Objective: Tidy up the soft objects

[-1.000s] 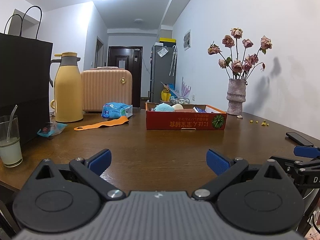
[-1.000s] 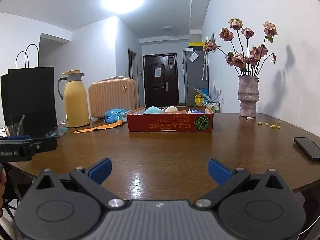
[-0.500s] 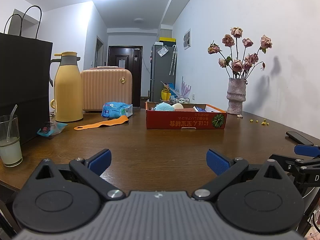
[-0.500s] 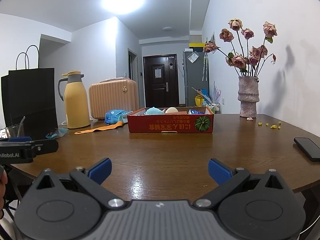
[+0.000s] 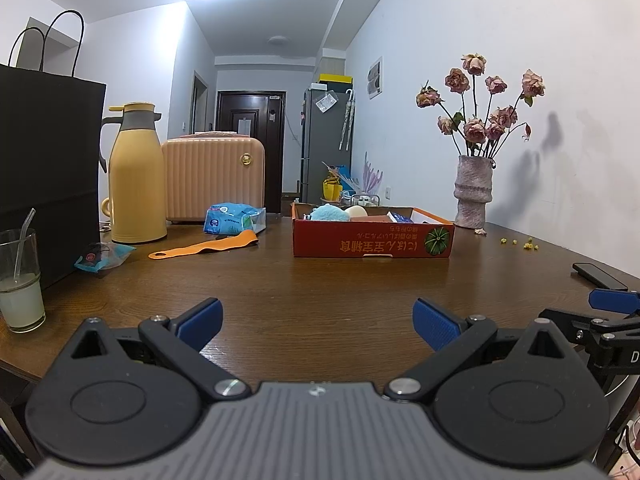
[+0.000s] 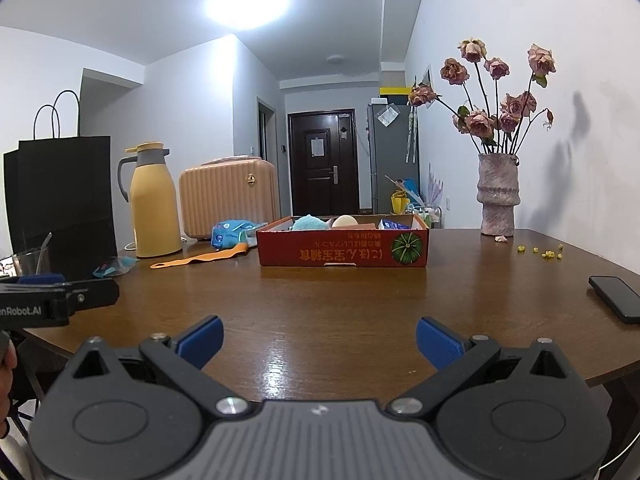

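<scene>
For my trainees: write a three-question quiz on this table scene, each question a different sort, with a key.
1. True or false: the left gripper is shut on a soft toy.
2. Multiple choice: the fluffy blue item lies (A) inside the red cardboard box, (B) on the black phone, (C) beside the glass.
3. Fill in: the orange strap lies flat on the table, in front of the blue ____ pack.

Key: 1 false, its jaws stand wide and empty, as do the right gripper jaws; 2 A; 3 tissue (a soft plastic packet; print unreadable).
</scene>
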Action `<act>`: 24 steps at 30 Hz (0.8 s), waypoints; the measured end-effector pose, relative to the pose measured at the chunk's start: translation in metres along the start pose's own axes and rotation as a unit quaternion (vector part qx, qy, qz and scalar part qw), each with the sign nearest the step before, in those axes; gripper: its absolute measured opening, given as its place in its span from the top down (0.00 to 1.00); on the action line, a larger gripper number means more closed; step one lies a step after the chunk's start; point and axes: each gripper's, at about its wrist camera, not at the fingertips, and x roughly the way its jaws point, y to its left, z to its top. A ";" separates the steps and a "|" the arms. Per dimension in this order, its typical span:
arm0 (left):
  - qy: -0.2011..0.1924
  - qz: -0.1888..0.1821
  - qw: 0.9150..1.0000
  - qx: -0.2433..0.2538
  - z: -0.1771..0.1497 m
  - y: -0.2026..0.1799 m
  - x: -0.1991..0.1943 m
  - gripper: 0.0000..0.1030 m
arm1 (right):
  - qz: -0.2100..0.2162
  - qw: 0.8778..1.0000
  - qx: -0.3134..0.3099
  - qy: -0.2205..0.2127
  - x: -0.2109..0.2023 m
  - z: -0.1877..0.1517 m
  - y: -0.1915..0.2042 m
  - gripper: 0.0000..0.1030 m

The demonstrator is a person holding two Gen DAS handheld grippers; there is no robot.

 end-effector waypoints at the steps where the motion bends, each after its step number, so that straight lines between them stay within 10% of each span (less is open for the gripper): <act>1: 0.000 0.000 1.000 0.000 0.000 0.000 0.000 0.00 | 0.000 1.000 0.000 0.000 0.000 0.000 0.000 0.00; 24: 0.004 0.001 1.000 -0.004 0.000 0.002 0.001 0.00 | -0.001 1.000 -0.001 -0.001 0.000 -0.001 0.001 0.00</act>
